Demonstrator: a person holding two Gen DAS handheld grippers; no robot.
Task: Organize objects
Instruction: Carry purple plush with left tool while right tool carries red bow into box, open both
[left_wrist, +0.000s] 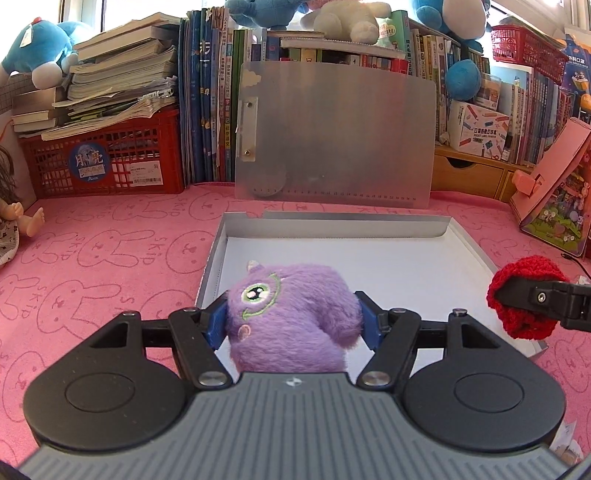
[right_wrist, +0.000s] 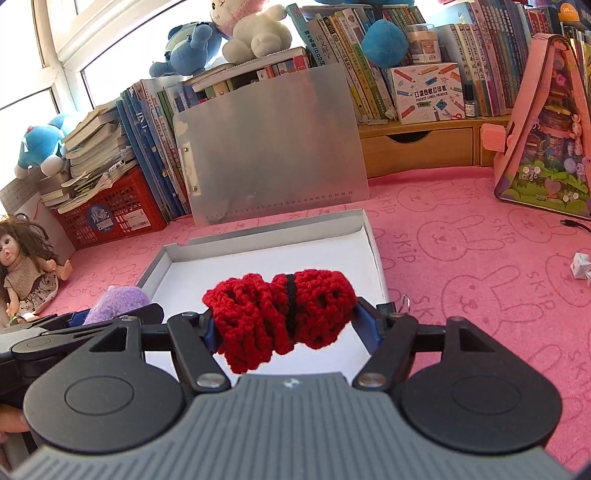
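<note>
My left gripper (left_wrist: 293, 319) is shut on a purple plush monster (left_wrist: 291, 314) with one green eye, held above the near part of a shallow white box (left_wrist: 373, 230). My right gripper (right_wrist: 288, 317) is shut on a red crocheted bundle (right_wrist: 280, 310) tied with a black band, held over the same box (right_wrist: 375, 243). In the left wrist view the red bundle (left_wrist: 517, 291) and the right gripper's finger show at the right edge. In the right wrist view the purple plush (right_wrist: 116, 301) shows at the left, beside the box.
A pink rabbit-print cloth (left_wrist: 110, 251) covers the table. A metal clipboard (left_wrist: 332, 133) leans on books behind the box. A red crate (left_wrist: 103, 158) with papers and a doll (right_wrist: 26, 266) stand left; a pink playset (right_wrist: 546, 122) and a small white object (right_wrist: 581, 264) right.
</note>
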